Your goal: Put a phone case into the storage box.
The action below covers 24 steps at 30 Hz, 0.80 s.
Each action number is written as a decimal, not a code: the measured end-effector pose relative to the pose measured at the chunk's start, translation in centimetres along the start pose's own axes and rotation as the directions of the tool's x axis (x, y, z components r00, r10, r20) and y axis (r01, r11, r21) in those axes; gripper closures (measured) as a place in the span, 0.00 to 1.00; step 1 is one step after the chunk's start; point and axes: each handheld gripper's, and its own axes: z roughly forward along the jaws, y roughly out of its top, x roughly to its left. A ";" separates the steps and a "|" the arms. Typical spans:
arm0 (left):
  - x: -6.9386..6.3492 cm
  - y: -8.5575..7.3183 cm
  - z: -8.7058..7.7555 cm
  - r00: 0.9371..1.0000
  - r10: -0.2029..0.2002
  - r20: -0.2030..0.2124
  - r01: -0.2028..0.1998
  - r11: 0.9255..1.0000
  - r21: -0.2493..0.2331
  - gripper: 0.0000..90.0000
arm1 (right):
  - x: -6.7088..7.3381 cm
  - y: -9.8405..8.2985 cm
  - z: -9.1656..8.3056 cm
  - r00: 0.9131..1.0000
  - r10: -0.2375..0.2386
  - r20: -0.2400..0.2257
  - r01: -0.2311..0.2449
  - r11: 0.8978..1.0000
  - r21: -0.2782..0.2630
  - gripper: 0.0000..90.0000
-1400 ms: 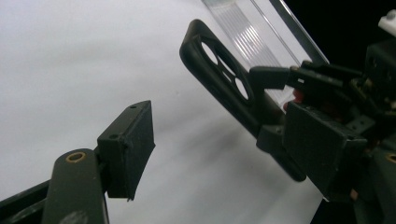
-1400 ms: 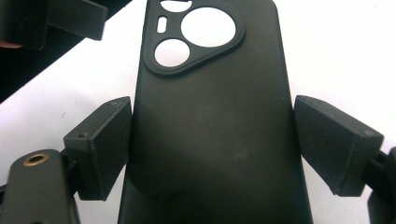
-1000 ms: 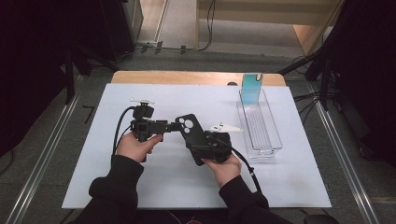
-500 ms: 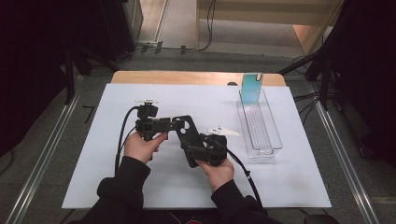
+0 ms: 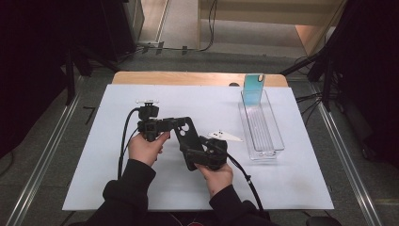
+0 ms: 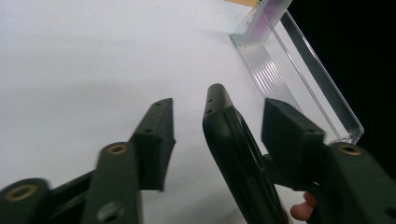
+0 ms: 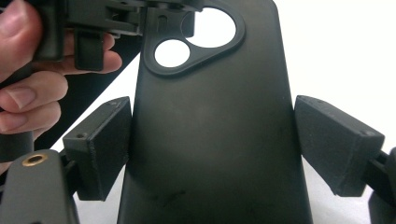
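A: The black rubbery phone case with the cut-out camera window (image 5: 187, 141) is held up above the white-covered desk (image 5: 94, 179), between the two hands. The right hand-held gripper (image 7: 212, 140) has its pads on the case's long edges, though a sliver of gap is seen at the right pad, so the hold is judged loose.

B: And the left hand-held gripper (image 6: 217, 135) has just been closing; the case's top end is between its jaws, yet space is seen on both sides, so nothing is pinched there.

A: A slip is the risk. If the left jaws shut off-centre, the soft case could be twisted out of the right pair and dropped onto the desk.

B: A bend is also possible, since only the thin rim is offered.

A: The clear plastic tray (image 5: 263, 129) sits well apart at the right, with a teal phone case (image 5: 253, 89) propped upright at its far end.

B: How that teal case is supported cannot be made out. The black case's lower end is cut off in the right gripper view.
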 end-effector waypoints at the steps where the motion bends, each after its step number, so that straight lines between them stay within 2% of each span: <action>1: 0.0 0.0 0.0 1.000 -0.008 0.009 0.008 1.000 0.001 0.59 | 0.0 0.0 0.0 1.000 -0.003 0.000 0.003 1.000 -0.003 0.15; 7: 0.3 -0.2 -0.1 0.995 -0.065 0.071 0.067 0.998 -0.015 0.78 | 0.2 -0.1 0.1 1.000 -0.011 -0.015 0.011 1.000 -0.013 0.15; 13: 0.1 -0.2 -0.3 0.993 -0.078 0.094 0.081 0.996 -0.025 0.81 | 0.4 -0.3 0.2 0.999 -0.031 -0.011 0.030 0.999 -0.018 0.14; 20: 0.0 -0.2 -0.7 0.982 -0.112 0.149 0.119 0.992 -0.038 0.85 | 0.7 -0.3 0.2 0.995 -0.101 0.022 0.102 0.994 -0.037 0.13; 24: -0.1 -0.2 -0.8 0.982 -0.107 0.155 0.113 0.993 -0.033 0.86 | 0.7 -0.2 0.2 0.994 -0.112 0.017 0.112 0.993 -0.029 0.12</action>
